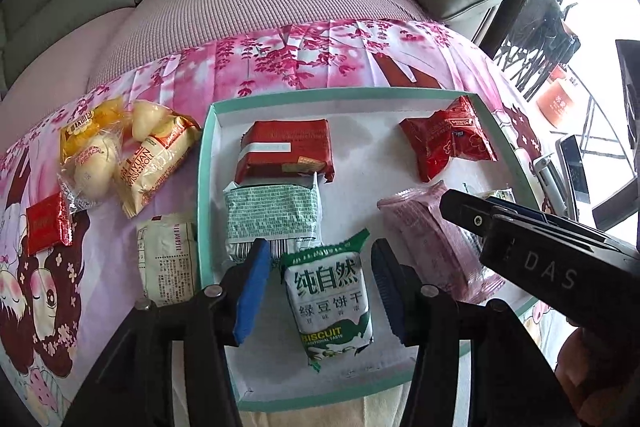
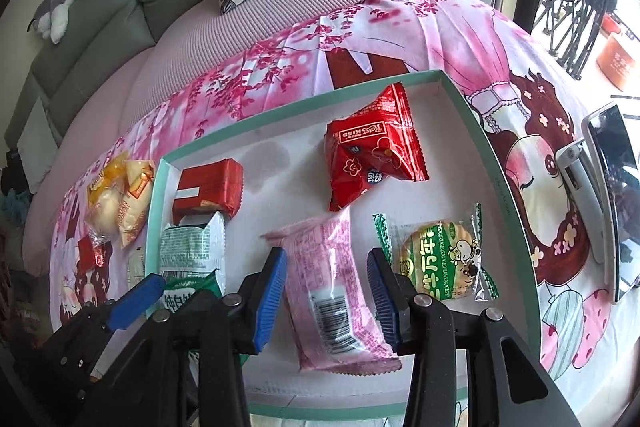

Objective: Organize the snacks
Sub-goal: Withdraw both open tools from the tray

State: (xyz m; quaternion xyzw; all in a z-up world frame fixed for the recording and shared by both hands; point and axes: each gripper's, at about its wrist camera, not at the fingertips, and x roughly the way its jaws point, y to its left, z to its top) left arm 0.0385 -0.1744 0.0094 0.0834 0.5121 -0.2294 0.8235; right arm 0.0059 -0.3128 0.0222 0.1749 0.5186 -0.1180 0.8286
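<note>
Round biscuit [image 2: 440, 263] visible from right wrist only.

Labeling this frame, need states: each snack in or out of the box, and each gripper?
Green biscuit pack: in box, between left gripper pads, untouched.
Pink pack: in box, between right gripper pads, untouched.
Red bag: in box.
Round cracker: in box.
Yellow buns: outside box.
</note>
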